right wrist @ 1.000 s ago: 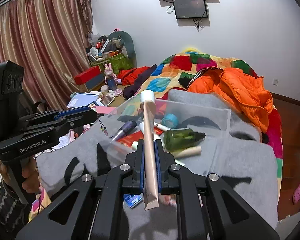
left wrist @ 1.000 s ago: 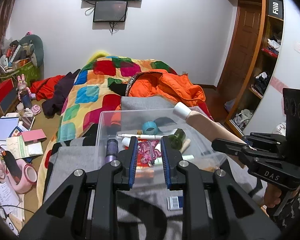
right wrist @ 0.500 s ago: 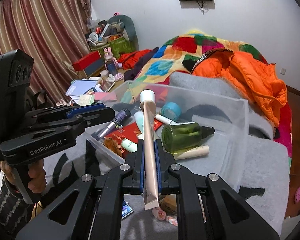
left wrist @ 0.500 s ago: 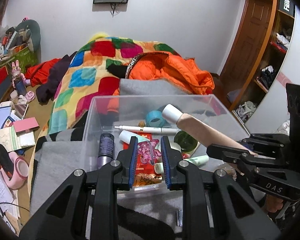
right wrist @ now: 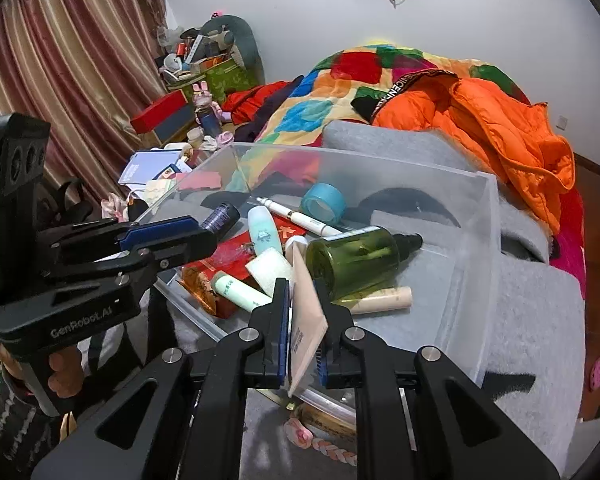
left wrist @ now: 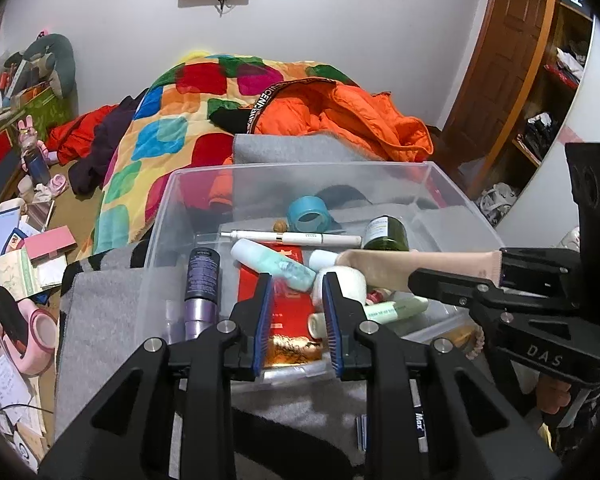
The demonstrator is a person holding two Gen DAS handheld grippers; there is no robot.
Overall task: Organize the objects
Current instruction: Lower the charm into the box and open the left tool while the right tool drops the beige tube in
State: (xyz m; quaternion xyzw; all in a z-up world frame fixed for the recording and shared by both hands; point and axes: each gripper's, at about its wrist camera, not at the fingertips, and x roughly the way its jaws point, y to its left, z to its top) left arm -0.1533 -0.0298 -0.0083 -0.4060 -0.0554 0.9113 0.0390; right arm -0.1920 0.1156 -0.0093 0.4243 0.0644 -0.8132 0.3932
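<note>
A clear plastic bin stands on a grey blanket and holds several toiletries. My right gripper has its jaws apart around a beige tube with a white cap; the tube leans into the bin with its cap down among the bottles. My left gripper is open and empty over the bin's near edge, above a red packet. The bin also holds a green bottle, a teal tape roll, a purple bottle and a white pen.
A colourful quilt and an orange jacket lie on the bed behind the bin. A cluttered table with books and a pink object is on the left. A braided cord lies on the blanket in front of the bin.
Both grippers moved down and forward to the bin. The right jaws opened and the tube tipped cap-down into the bin. The pink item the left gripper held is gone and its jaws are wider.
</note>
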